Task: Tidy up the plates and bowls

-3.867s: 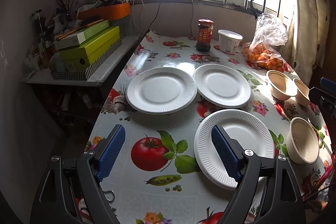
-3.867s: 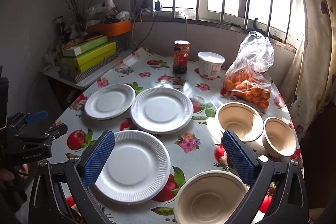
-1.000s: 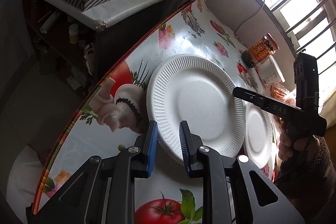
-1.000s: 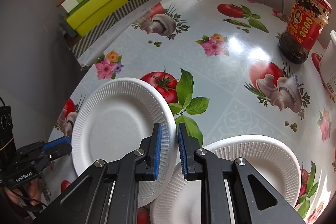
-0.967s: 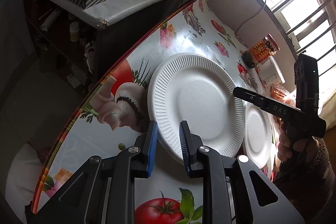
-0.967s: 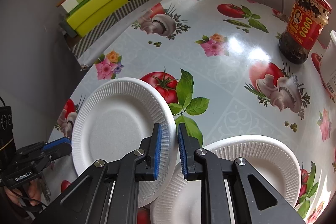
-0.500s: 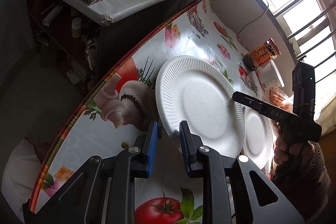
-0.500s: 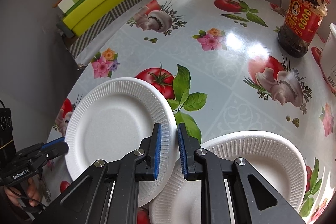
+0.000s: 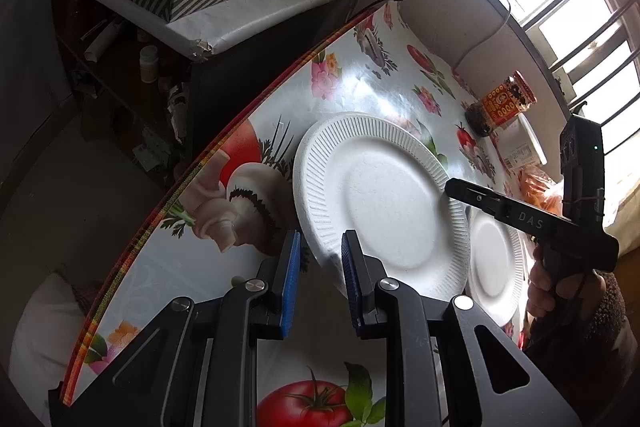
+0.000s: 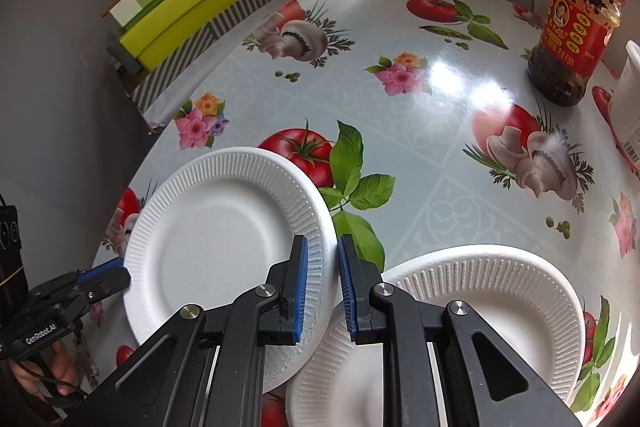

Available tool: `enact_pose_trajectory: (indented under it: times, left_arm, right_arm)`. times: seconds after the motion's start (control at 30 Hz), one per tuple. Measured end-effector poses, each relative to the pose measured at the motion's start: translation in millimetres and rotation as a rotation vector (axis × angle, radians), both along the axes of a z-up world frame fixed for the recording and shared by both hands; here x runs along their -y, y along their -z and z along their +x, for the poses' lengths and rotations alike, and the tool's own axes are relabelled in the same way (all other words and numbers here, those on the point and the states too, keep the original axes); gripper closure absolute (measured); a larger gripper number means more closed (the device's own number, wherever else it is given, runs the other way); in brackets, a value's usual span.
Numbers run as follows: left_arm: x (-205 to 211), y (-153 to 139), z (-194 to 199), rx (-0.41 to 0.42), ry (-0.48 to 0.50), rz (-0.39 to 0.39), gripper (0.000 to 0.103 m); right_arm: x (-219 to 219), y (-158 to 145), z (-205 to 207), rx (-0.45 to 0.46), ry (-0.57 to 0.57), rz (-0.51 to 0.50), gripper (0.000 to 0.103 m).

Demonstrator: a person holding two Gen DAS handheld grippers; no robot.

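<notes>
Plates sit on your fruit-print tabletop (image 10: 440, 115). Your right tongs (image 10: 322, 285) are nearly closed, pinching the near rim of the left plate (image 10: 224, 239), which overlaps a second plate (image 10: 480, 311) beside it. Your left tongs (image 9: 318, 281) stand narrowly apart around the opposite rim of that same plate (image 9: 384, 199); you cannot tell whether the blue pads press on it. A red-labelled jar (image 10: 572, 31) stands well beyond, and green boxes (image 10: 200, 3) rest on a shelf past the tabletop edge.
</notes>
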State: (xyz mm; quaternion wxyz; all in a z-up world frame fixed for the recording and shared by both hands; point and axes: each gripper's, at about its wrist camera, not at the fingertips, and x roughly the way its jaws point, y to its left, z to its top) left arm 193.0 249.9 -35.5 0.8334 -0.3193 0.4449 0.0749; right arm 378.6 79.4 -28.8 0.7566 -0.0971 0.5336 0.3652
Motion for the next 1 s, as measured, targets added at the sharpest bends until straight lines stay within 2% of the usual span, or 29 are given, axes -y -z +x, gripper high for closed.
enact_pose_trajectory:
  times: [0.13, 0.37, 0.63, 1.0]
  left_arm:
    - [3, 2, 2, 0.001, 0.018, -0.005, 0.081]
    - [1, 1, 1, 0.01, -0.005, -0.019, 0.081]
    - [2, -6, -2, 0.015, -0.003, 0.034, 0.082]
    - [3, -13, -7, 0.023, 0.002, 0.07, 0.082]
  right_arm:
    - [1, 1, 0, -0.001, 0.004, 0.003, 0.087]
    - [1, 0, 0, -0.002, 0.003, 0.008, 0.087]
    - [-1, -3, -3, 0.002, -0.004, 0.017, 0.087]
    - [3, -12, -11, 0.001, -0.003, 0.041, 0.087]
